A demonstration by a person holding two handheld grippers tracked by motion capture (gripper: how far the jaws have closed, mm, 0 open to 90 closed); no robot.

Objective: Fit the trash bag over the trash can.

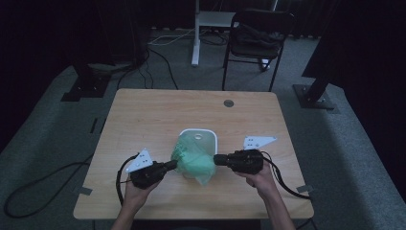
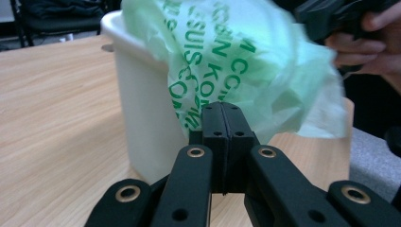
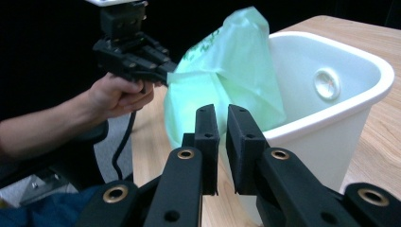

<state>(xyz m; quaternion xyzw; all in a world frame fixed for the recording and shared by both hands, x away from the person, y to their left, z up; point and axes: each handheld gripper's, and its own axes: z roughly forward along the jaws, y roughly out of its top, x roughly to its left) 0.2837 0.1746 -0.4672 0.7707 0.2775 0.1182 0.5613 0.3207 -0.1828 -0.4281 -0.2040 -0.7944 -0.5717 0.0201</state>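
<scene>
Pale green bag (image 2: 227, 56) with dark green lettering, white bin (image 3: 331, 80), light woodgrain table (image 1: 143, 120), black claws

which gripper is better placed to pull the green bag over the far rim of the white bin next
Probably the left. The left gripper is shut on the green bag, so it can pull without regrasping. The right gripper shows a narrow gap between its jaws beside the white bin, so its hold looks less sure.

A thin, pale green plastic bag (image 1: 194, 163) with green lettering drapes crumpled over the near rim of an upright white plastic bin (image 1: 207, 137) standing mid-table.
</scene>
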